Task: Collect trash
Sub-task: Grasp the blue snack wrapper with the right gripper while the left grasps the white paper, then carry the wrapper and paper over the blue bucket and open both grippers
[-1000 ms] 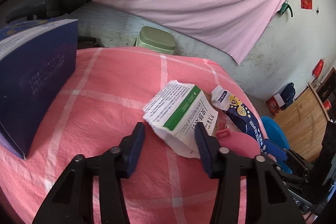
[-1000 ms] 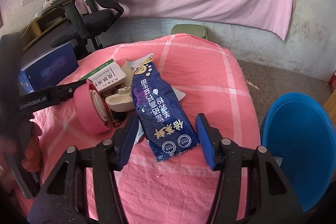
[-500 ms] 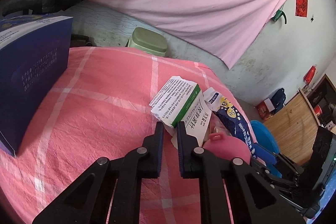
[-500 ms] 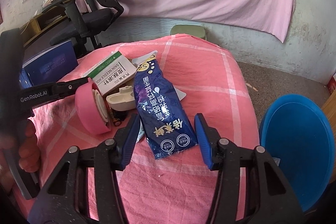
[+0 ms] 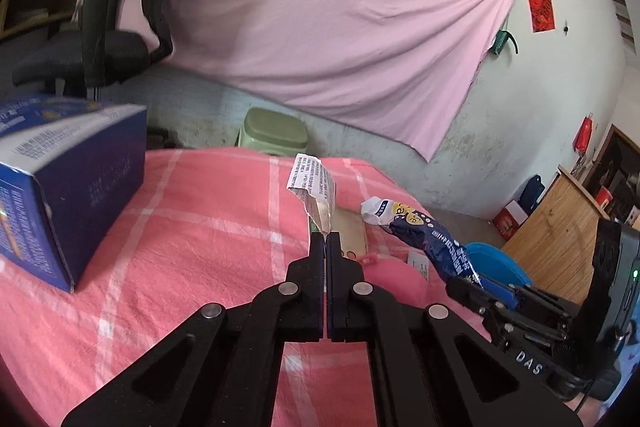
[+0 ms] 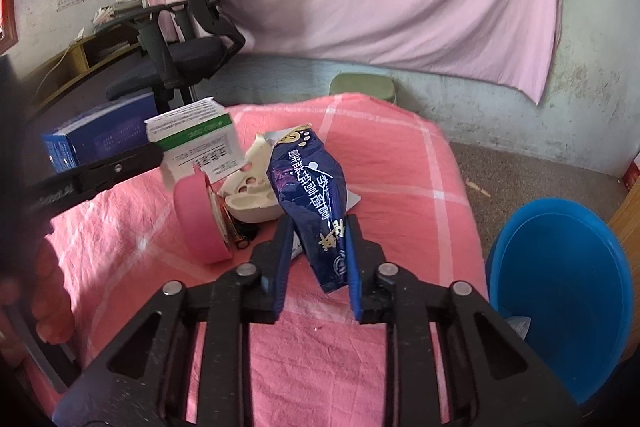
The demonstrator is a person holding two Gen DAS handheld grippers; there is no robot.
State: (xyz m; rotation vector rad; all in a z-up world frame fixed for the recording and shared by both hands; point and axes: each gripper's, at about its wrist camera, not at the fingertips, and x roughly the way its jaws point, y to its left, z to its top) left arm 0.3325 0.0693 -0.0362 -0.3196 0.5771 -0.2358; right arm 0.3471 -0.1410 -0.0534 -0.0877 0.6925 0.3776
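Observation:
My left gripper point(image 5: 325, 237) is shut on the torn end of a white-and-green carton point(image 5: 314, 187), which hangs edge-on above the pink checked cloth point(image 5: 192, 227). The right wrist view shows that carton point(image 6: 196, 139) lifted at the left. My right gripper point(image 6: 320, 223) has its jaws closing, and the pads press both sides of a dark blue snack bag point(image 6: 308, 195). That bag point(image 5: 424, 233) looks crumpled and raised off the cloth. A pink tape roll point(image 6: 200, 223) and a cream moulded tray point(image 6: 252, 195) lie beside it.
A blue basin point(image 6: 560, 291) stands on the floor right of the table. A dark blue box point(image 5: 68, 187) sits on the cloth at the left. Behind the table are a green stool point(image 5: 274, 131) and an office chair point(image 6: 180, 55). A hand point(image 6: 52, 307) shows at the left edge.
The left jaws went from wide apart to shut on the carton's end and lifted it. The right jaws narrowed onto the blue bag, which now stands up off the cloth.

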